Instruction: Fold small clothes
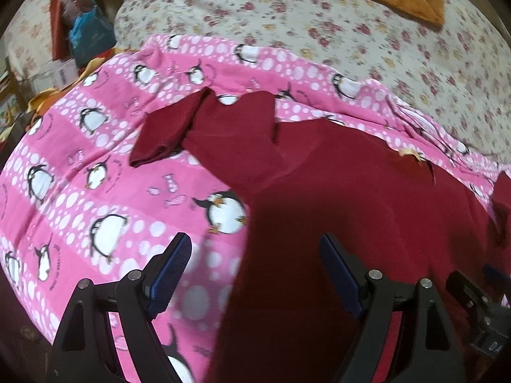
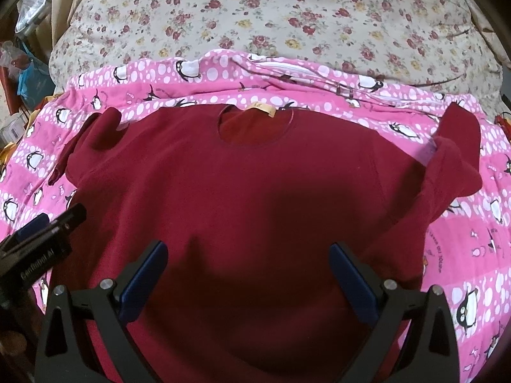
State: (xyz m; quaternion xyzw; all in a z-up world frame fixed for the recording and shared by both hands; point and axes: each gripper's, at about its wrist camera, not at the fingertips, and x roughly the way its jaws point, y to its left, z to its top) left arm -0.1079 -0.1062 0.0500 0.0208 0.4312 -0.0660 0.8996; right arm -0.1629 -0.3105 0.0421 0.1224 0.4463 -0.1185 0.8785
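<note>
Floral-print bed (image 2: 287, 16) w/ pink penguin-print blanket (image 1: 80, 175) ahead of my fingers. Dark red fleece shirt (image 2: 255, 191) lies flat on blanket, collar away from me. My left gripper (image 1: 255, 274) fingers apart over shirt's edge; right gripper (image 2: 249, 281) fingers apart above its lower middle, both empty.

A home bedroom: a bed under a floral sheet (image 2: 287, 16) and penguin-print blanket (image 1: 95, 159).
</note>
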